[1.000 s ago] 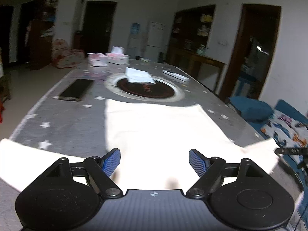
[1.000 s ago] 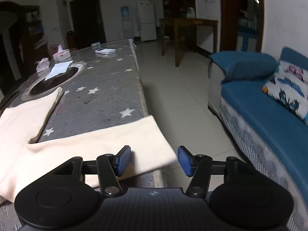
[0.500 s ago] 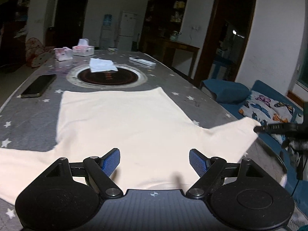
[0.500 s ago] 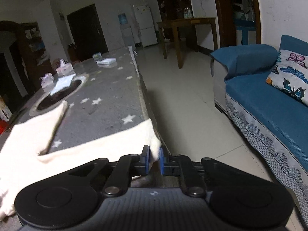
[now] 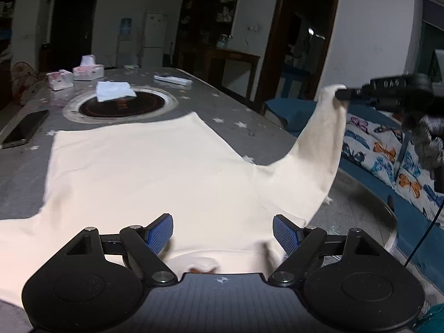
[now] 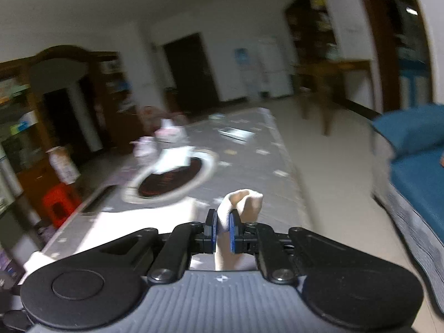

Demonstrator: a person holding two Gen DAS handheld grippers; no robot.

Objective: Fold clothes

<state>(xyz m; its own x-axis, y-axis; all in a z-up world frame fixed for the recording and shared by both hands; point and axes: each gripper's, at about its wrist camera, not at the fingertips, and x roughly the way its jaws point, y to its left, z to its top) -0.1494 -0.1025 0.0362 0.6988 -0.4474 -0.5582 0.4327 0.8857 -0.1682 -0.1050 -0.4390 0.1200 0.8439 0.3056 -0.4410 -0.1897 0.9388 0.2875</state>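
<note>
Pinching the sleeve (image 6: 245, 204) in my right gripper (image 6: 222, 231), lifted at 2 o'clock | left gripper (image 5: 222, 231) wide open, empty, over the shirt (image 5: 155, 172)

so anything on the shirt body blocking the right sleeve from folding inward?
Nothing visible. The right gripper holds the sleeve cuff raised; the cream shirt lies bare. The phone and tissue sit beyond its edges, and the open left gripper hovers at the collar.

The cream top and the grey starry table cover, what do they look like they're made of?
Cream top: looks like a soft matte knit, maybe cotton; its lifted sleeve drapes limply, without shine. Table cover: grey with printed white stars, lying flat and smooth; possibly vinyl or coated cloth, hard to tell in this dim light.
</note>
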